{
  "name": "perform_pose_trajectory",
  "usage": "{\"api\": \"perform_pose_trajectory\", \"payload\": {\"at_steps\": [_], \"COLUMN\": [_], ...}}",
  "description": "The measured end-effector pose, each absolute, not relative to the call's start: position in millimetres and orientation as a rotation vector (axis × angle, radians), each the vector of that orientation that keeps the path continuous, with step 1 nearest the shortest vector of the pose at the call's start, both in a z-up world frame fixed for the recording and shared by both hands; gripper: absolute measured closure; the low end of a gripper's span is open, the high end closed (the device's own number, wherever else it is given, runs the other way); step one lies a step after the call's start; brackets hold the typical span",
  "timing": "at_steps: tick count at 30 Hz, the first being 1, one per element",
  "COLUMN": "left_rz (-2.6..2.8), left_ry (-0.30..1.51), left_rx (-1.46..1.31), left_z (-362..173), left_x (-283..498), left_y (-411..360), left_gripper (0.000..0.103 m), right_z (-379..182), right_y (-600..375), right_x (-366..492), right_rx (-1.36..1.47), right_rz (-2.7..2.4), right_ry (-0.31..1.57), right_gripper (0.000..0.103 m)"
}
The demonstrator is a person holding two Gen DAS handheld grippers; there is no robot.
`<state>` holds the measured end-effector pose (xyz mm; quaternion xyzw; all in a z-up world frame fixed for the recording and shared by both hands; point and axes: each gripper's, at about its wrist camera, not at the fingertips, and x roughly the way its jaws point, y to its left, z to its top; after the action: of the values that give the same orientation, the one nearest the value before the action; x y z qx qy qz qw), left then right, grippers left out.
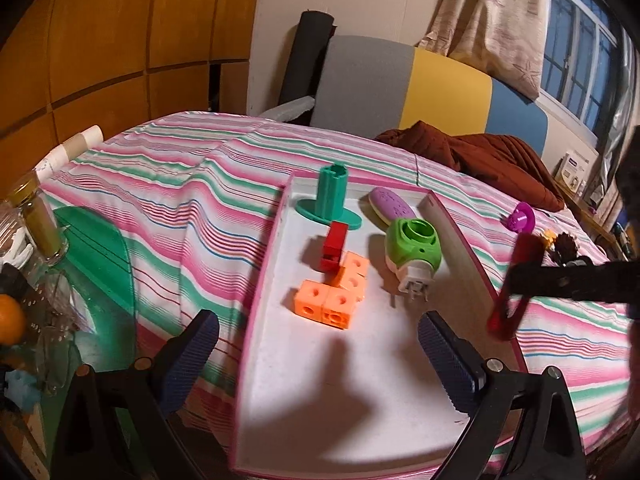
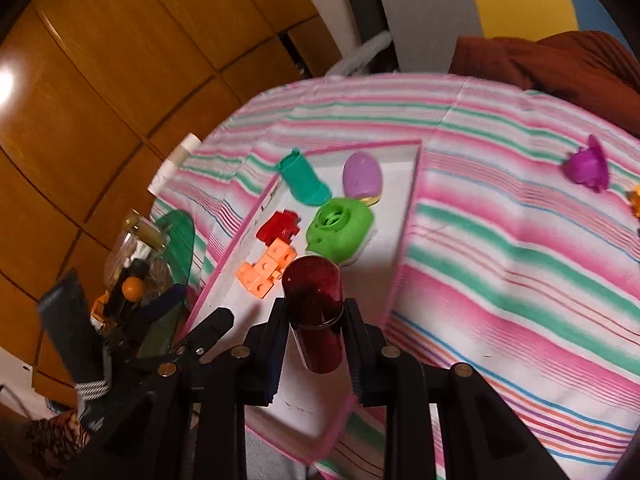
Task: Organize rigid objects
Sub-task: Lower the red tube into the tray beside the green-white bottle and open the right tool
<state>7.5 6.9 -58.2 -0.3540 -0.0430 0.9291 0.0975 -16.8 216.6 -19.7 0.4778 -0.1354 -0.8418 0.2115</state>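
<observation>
Tray, pink-rimmed and white, holds orange linked cubes mid-floor. Right gripper clamps a dark red translucent cylinder over the tray's right edge. Left gripper gapes wide, holding nothing.

Glossy plastic was seen on the orange blocks; the striped bedsheet was matt woven cloth.

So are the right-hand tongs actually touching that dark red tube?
Touching. In the right wrist view the right tongs are shut on the dark red tube, one black finger pressed against each side, holding it above the white tray.
</observation>
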Motion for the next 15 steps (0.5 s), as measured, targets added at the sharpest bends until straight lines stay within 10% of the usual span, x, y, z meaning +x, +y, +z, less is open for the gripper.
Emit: {"api": "perform_pose_trajectory", "payload": {"at_steps": [15], "left_rz": [2.738], "left_ry": [-0.163], "left_rx": [-1.076], "left_z": [-60.0], "left_x": [7.4], "left_y": [4.5], "left_gripper": [0.002], "right_z": [-28.8], "right_y": [208.3], "right_x": [-44.6], "right_rx": [1.399], "right_rz": [-2.613], "right_ry": [-0.156], "right_gripper": [0.068]}}
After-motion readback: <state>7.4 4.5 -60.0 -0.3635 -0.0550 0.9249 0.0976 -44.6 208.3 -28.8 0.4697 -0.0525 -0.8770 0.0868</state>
